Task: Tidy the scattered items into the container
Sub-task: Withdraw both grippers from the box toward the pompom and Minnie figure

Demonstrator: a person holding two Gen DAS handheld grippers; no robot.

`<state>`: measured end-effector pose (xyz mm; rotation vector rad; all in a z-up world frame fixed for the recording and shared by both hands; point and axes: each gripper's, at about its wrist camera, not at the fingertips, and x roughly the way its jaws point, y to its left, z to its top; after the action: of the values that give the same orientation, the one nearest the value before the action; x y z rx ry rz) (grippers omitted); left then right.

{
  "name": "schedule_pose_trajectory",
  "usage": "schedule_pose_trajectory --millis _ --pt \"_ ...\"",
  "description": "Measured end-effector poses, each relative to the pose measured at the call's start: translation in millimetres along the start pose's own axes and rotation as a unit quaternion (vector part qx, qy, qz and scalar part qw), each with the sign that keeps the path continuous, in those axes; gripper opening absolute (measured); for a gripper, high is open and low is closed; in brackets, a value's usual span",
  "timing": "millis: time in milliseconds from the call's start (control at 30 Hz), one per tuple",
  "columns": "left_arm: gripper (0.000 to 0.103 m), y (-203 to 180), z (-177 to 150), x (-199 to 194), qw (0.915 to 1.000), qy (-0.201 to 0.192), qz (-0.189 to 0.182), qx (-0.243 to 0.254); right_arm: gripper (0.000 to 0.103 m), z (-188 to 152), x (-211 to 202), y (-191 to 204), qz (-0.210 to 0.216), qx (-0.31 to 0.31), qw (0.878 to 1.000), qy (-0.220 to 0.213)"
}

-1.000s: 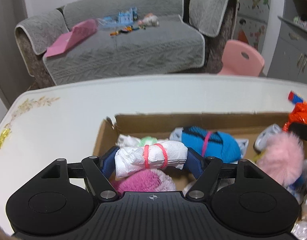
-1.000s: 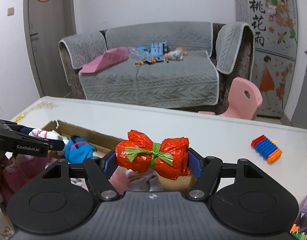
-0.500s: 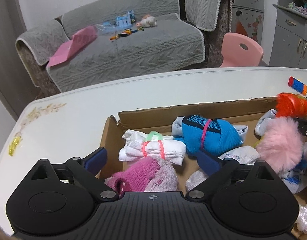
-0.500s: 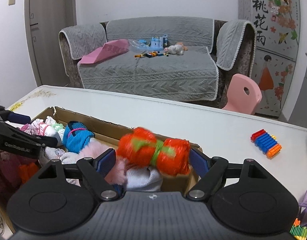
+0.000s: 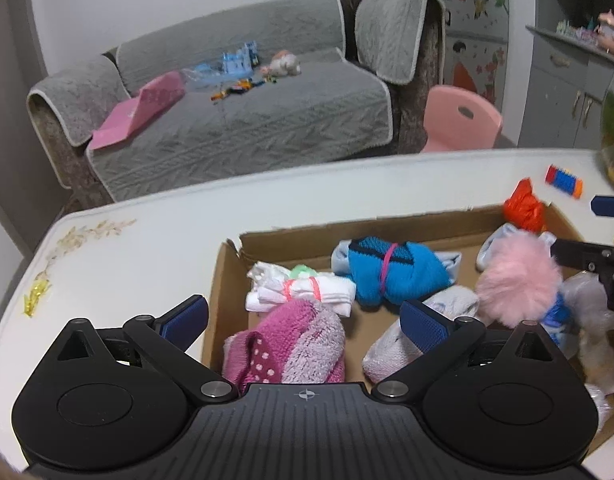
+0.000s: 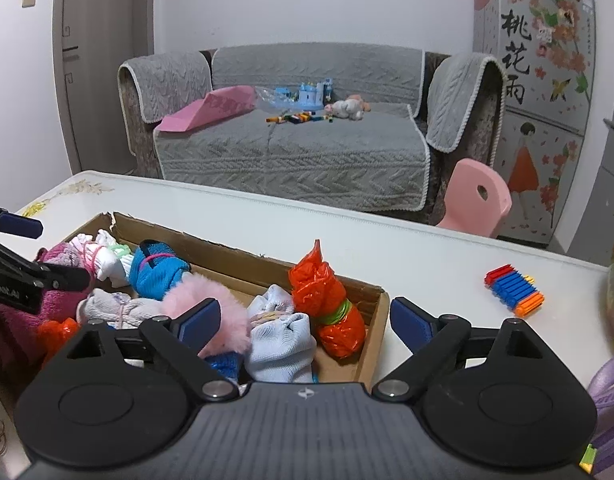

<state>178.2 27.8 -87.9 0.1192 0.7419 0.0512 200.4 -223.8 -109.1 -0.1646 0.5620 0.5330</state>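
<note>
Box (image 5: 227,280) on table (image 5: 147,240), holding white bundle (image 5: 303,296), blue roll (image 5: 391,272), pink pompom (image 5: 515,280), orange bag (image 6: 327,304); left gripper (image 5: 303,320) and right gripper (image 6: 307,320) jaws opening, nothing pinched.

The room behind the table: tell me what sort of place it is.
Most likely a home living room: a grey-covered sofa strewn with toys, a small pink chair, and a fridge covered in flower stickers.

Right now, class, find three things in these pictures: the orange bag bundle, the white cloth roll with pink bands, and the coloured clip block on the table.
orange bag bundle (image 6: 331,304), right wrist view, its middle by the green tie.
white cloth roll (image 5: 307,294), left wrist view, its banded middle.
coloured clip block (image 6: 513,290), right wrist view, its blue centre.
</note>
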Motion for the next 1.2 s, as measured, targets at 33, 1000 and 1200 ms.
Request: schedule_pose_trajectory --millis 33,1000,1200 --pt "0.103 1 0 -5 1.0000 -0.005 -0.002 -0.002 0.091 0 -3 0 0.000 0.000 1.000 -0.003" --pt "0.103 -54 -176 -113 0.9945 -0.065 0.051 0.064 0.102 -127 -116 125 0.068 -0.092 0.992 -0.047" --pt "0.103 -46 -183 -105 0.9970 -0.053 0.031 0.046 0.102 -124 -101 122 0.068 -0.085 0.993 -0.033"
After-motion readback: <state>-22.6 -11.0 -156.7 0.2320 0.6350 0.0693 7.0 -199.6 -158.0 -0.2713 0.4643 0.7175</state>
